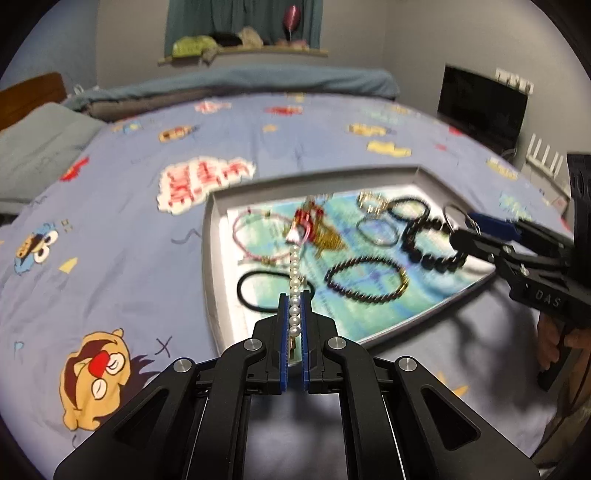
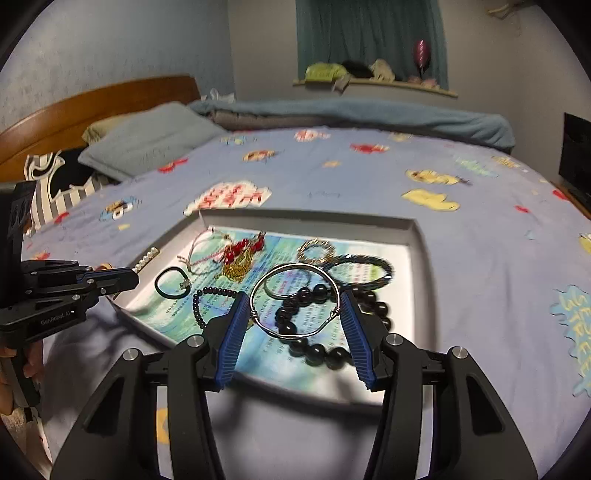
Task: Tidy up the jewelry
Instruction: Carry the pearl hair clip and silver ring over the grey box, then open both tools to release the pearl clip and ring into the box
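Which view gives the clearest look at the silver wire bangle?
The right wrist view. There the silver wire bangle fills the middle of the frame, whole and sharp, clamped between the right gripper pads above the tray. In the left wrist view only a blurred arc of it shows near the right edge, at that gripper's tips.

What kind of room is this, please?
Very likely a bedroom: the jewelry tray lies on a bed with a cartoon-print sheet, a grey pillow rests by the wooden headboard, and a curtain hangs behind.
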Motion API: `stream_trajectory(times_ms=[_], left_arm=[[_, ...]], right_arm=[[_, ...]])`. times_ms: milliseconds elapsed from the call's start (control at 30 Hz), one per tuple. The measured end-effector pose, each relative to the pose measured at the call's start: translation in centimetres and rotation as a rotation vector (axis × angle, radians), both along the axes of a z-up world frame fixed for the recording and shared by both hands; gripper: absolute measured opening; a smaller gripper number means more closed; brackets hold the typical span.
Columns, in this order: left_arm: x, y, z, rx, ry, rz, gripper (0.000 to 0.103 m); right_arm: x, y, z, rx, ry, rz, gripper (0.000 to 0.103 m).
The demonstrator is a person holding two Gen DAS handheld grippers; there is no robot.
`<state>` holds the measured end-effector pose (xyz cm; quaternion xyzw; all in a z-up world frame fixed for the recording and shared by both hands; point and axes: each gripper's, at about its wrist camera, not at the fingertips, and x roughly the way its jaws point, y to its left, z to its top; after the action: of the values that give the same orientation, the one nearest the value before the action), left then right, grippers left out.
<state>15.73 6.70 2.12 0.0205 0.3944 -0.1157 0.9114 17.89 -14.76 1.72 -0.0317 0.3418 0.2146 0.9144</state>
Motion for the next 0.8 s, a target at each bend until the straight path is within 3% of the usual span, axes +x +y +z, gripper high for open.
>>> stream_trajectory(times_ms=[200, 633, 800], left_arm=[[1.0, -0.1, -1.2, 0.04, 0.087, -0.061, 0.006], [1.8, 0.1, -2.0, 0.037, 0.118, -0.075, 0.007], [1.8, 0.3, -1.9, 0.04, 0.106, -0.052, 0.02]], right_arm=[[1.2, 1.1, -1.5, -0.039, 0.09, 0.059, 0.051], [2.6, 1.4, -3.0, -0.068, 0.202, 0.051, 0.05], [2.5, 1.4, -3.0, -0.068, 0.202, 0.051, 0.05]])
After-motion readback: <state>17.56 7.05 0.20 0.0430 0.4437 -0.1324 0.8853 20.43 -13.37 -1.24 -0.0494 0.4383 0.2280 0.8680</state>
